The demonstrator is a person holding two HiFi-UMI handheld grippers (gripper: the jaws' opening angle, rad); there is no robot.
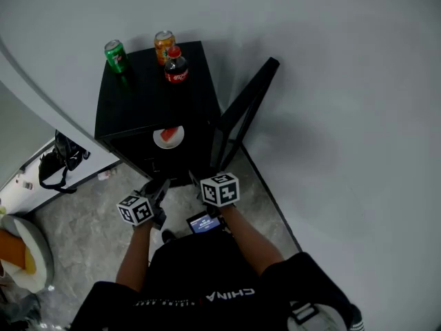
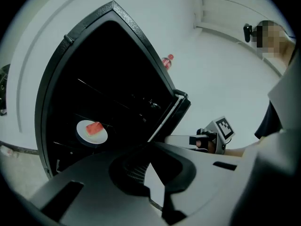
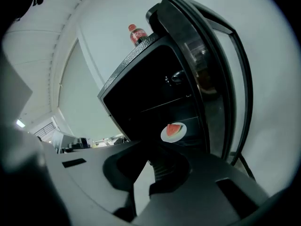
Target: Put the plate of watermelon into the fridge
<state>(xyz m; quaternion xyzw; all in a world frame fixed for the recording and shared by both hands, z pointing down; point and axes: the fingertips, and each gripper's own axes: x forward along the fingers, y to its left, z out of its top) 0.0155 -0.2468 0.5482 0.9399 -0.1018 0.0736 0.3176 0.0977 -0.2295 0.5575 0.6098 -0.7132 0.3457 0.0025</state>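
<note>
The plate (image 1: 169, 138) with its watermelon slice (image 1: 169, 132) sits on a shelf inside the open black fridge (image 1: 151, 95), far ahead of both pairs of jaws and touching neither. The left gripper (image 1: 160, 189) and right gripper (image 1: 197, 182) hang side by side just outside the fridge's near face, low and close to the person's body, well apart from the plate. Both forearms reach forward from the torso, and the marker cubes face up.

In the left gripper view the left gripper's (image 2: 148, 182) jaws stand slightly apart with nothing between them; the plate (image 2: 91, 132) shows beyond and to the left. The right gripper's (image 3: 143, 182) jaws are likewise a little apart and empty, with the plate (image 3: 173, 132) beyond them, slightly to the right.

The slice lies flat, its long axis running roughly left to right across the shelf.

The fridge door (image 1: 244, 105) stands swung open on the right. On the fridge top stand a cola bottle (image 1: 176, 65), a green can (image 1: 116, 56) and an orange can (image 1: 164, 45).
</note>
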